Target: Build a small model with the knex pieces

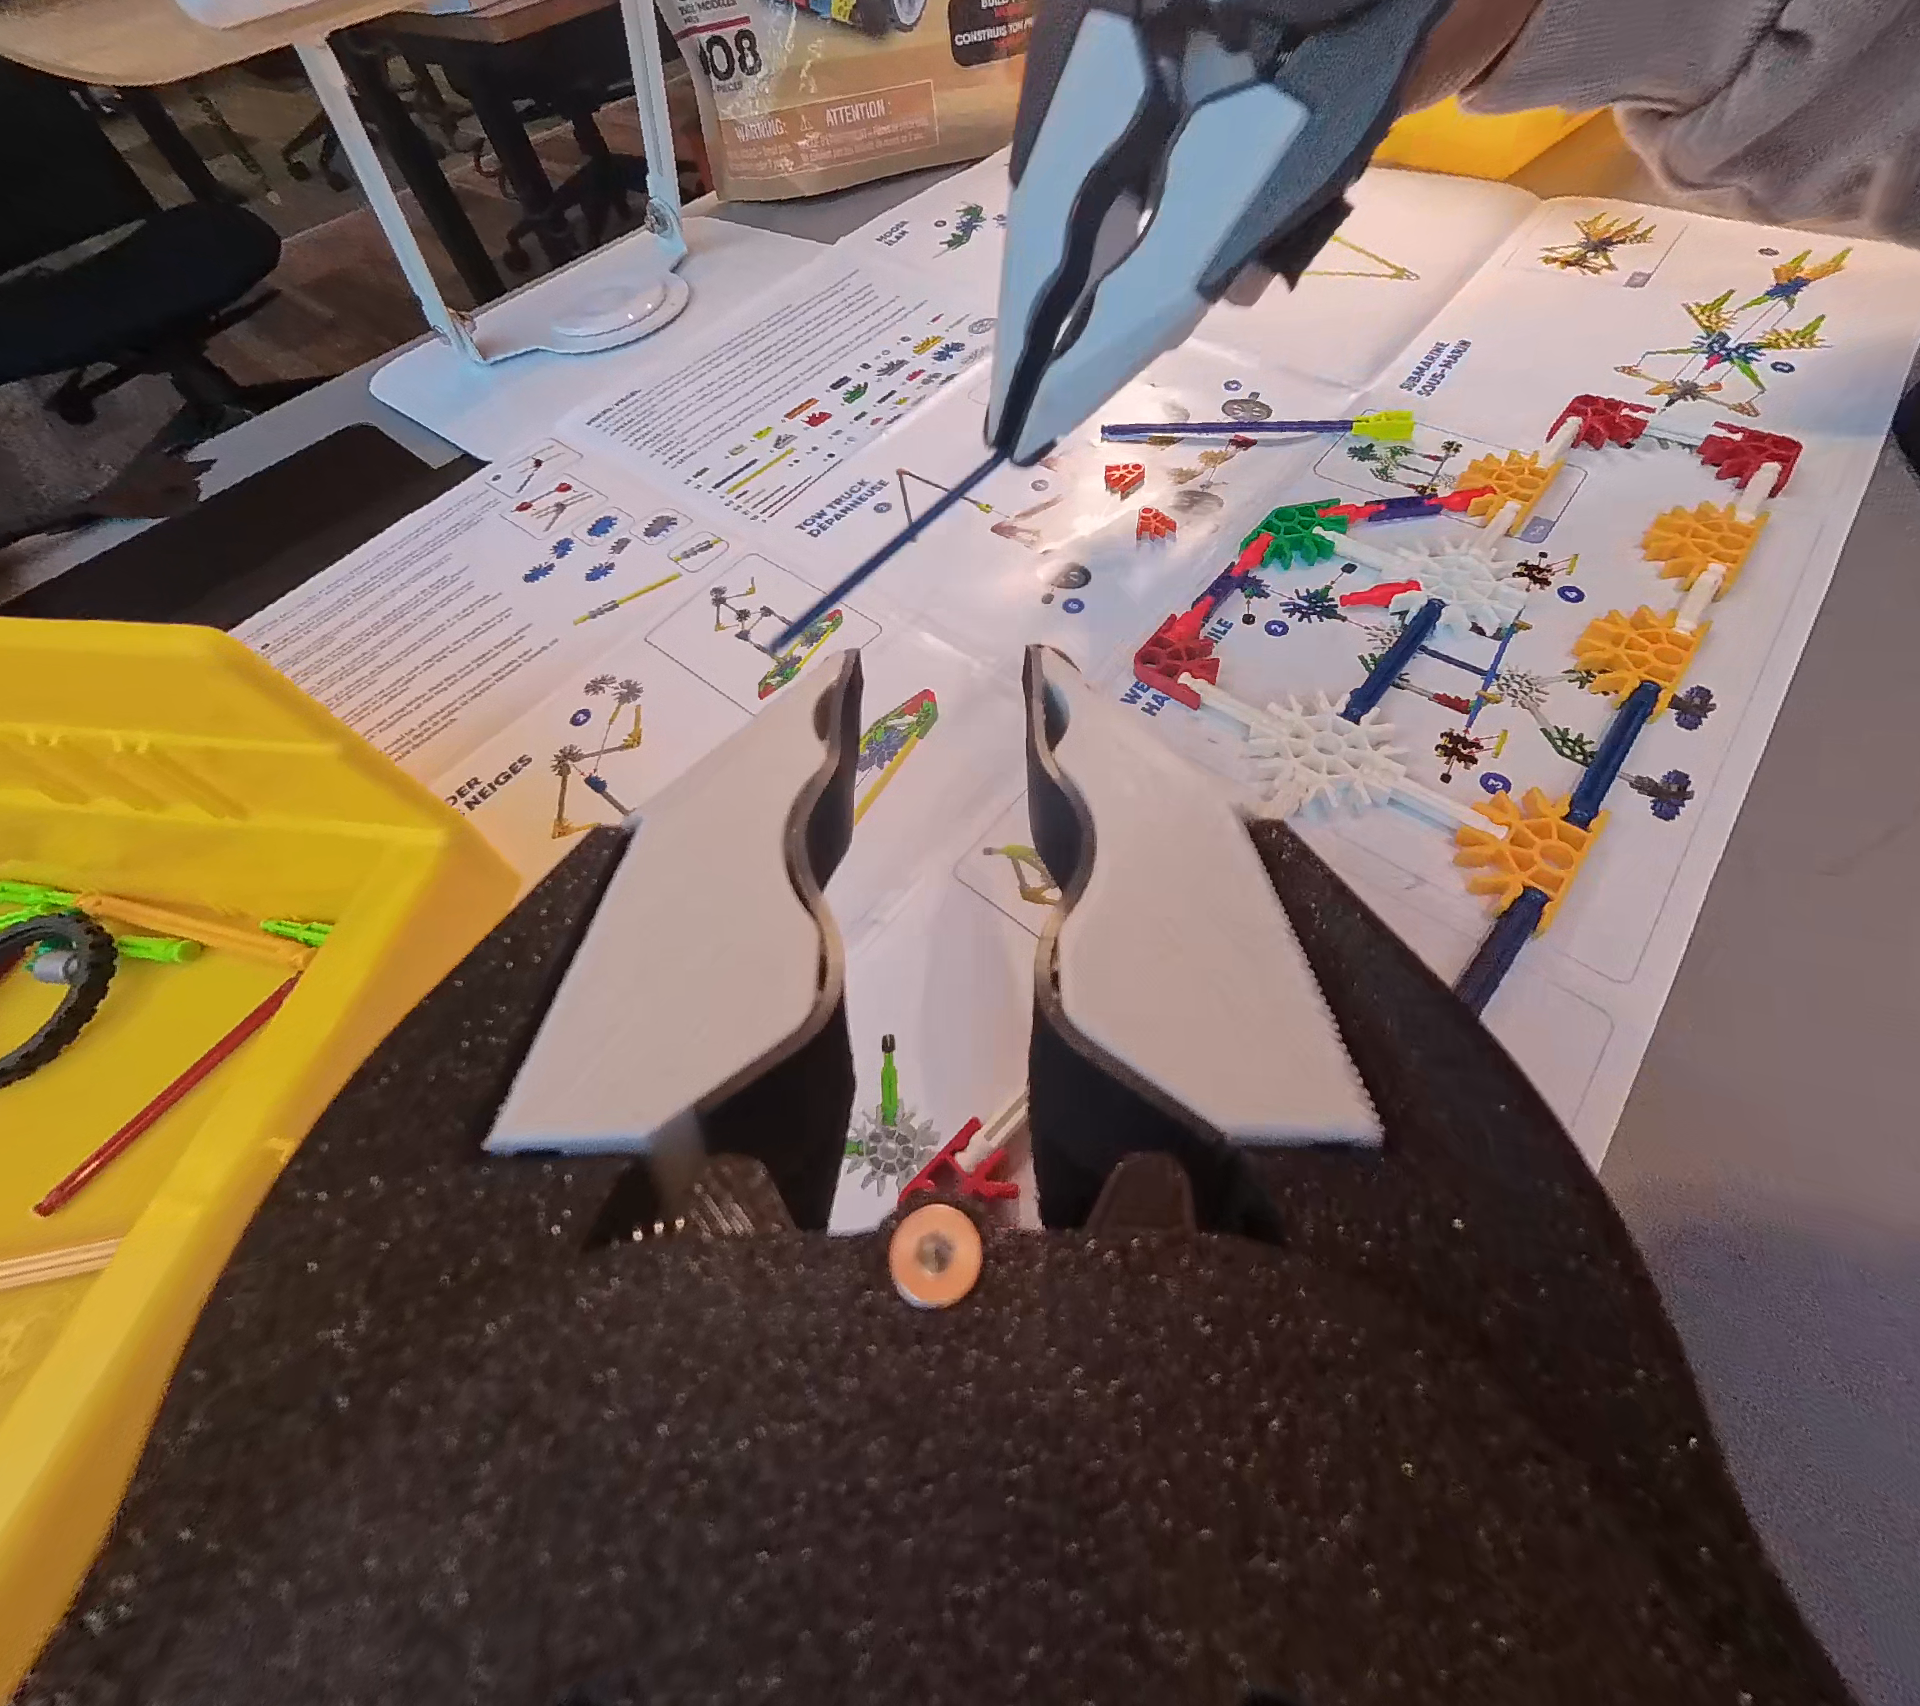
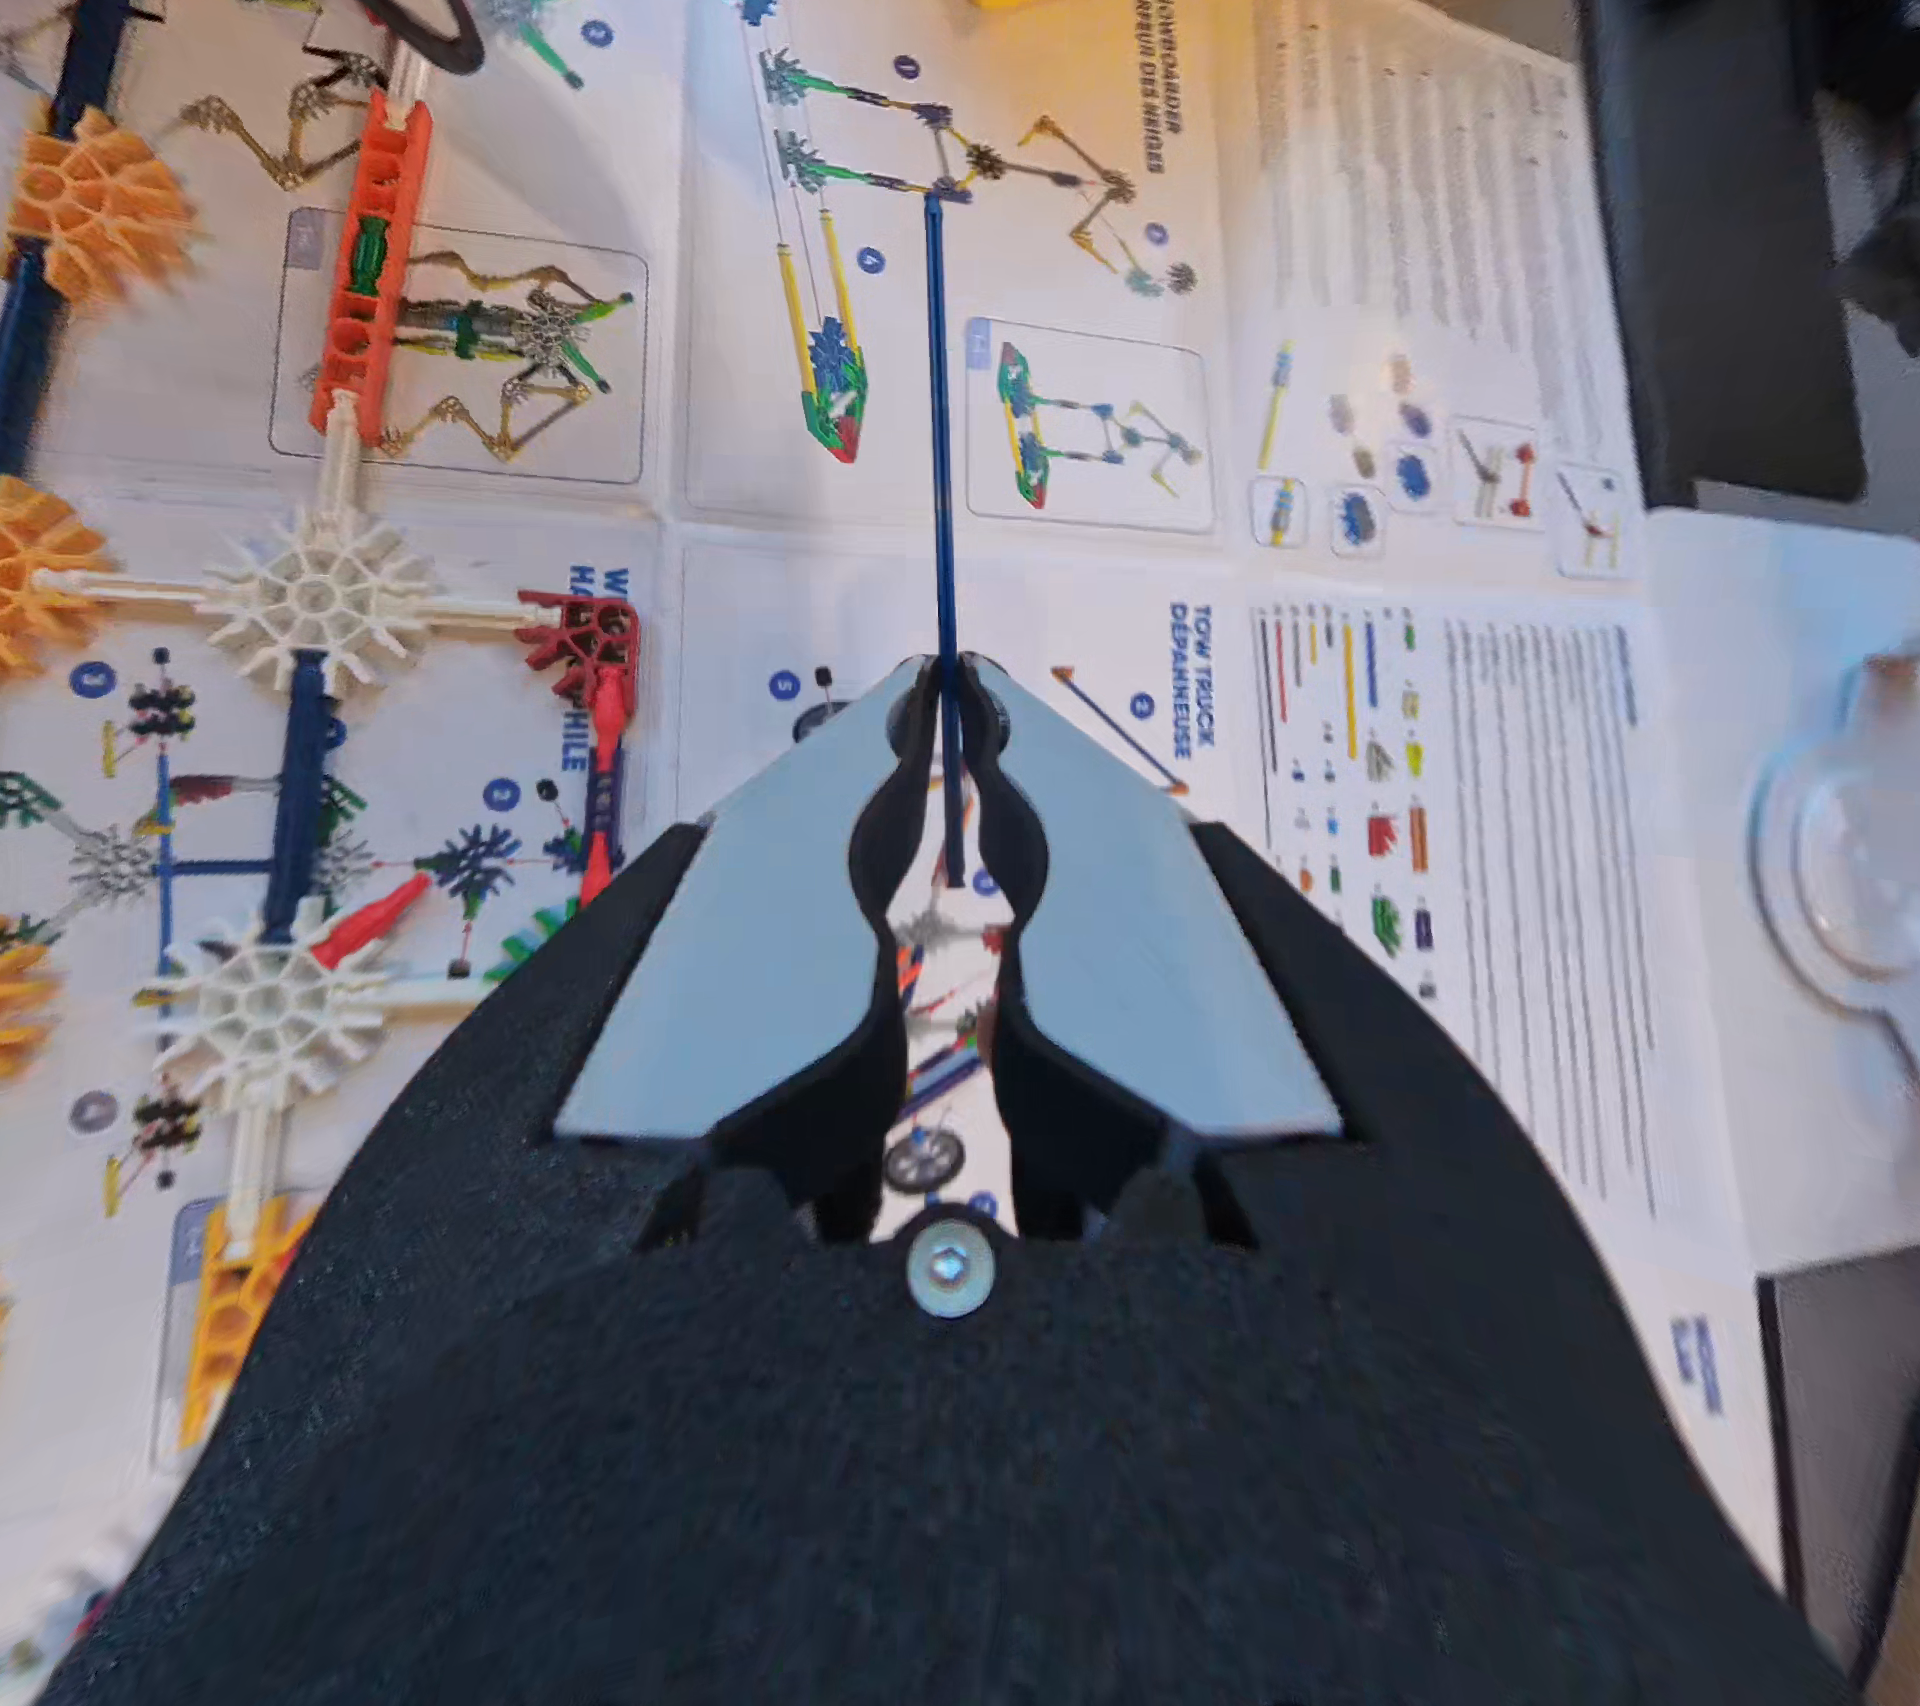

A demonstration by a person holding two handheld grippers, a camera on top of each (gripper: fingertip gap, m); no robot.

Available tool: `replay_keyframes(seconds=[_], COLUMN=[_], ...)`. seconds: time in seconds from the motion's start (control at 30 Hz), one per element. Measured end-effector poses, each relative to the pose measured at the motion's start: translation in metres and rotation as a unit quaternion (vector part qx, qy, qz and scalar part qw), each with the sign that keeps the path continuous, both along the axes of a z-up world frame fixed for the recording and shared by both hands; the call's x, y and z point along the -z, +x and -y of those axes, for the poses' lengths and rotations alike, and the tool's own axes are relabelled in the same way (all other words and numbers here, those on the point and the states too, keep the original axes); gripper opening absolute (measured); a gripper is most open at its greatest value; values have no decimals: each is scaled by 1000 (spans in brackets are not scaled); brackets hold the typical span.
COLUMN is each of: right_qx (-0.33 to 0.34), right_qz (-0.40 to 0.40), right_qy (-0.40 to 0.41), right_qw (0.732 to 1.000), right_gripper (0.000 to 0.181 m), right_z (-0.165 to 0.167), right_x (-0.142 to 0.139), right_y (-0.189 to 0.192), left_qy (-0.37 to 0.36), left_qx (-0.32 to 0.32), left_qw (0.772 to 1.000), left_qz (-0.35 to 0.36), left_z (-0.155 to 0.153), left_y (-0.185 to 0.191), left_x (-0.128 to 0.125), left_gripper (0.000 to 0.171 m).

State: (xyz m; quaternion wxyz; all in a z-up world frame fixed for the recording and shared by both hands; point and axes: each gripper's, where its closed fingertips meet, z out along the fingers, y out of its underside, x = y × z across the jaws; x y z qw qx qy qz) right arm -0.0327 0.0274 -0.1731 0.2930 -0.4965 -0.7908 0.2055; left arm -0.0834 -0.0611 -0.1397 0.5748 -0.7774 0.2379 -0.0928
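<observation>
A thin blue rod (image 2: 943, 430) is being pinched between the tips of the right gripper (image 2: 943, 669), with most of its length jutting forward and a short tail lying back between the fingers. It is being held in the air above the instruction sheet (image 2: 1434, 306), as the left wrist view shows. The rod is judged light, stiff and smooth, so it could pivot or slip in a tip grip; a hold nearer its middle would probably be steadier. The left gripper (image 1: 943, 669) is being held parted and empty, just short of the rod's free end (image 1: 790, 640). A partly built frame (image 1: 1455, 596) is lying on the sheet to the right, and a yellow bin (image 1: 208, 773) of parts is sitting at the left.
</observation>
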Motion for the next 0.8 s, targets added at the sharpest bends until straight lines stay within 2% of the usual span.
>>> replay_keyframes(seconds=[0.13, 0.2, 0.3, 0.4, 0.57, 0.73, 0.8], right_qx=[-38, -26, 11, 41, 58, 62, 63], right_qz=[45, 32, -13, -7, 36, 69, 73], right_qy=[3, -14, -60, -80, -109, -100, -111], right_qw=[998, 999, 998, 996, 992, 991, 989], right_gripper=[2, 7, 13, 10, 11, 17, 9], right_z=[8, 6, -2, -19, -20, -15, -16], right_x=[32, 31, 8, -2, 16, 37, 36], right_y=[-21, -21, -6, 28, 65, 62, 58], left_qy=[1, 0, -5, -7, -8, -14, -13], left_qx=[-5, -4, 3, 15, 21, 15, 12], left_qw=[1000, 1000, 1000, 1000, 1000, 1000, 1000], left_qz=[9, 12, 13, 9, -5, 4, 12], left_z=[0, 0, 2, 3, 4, 3, 2], left_y=[-5, -5, -2, 5, 9, 5, 3], left_x=[-1, -2, -1, -1, 1, 3, 2], left_gripper=[29, 29, 29, 29, 29, 29, 29])
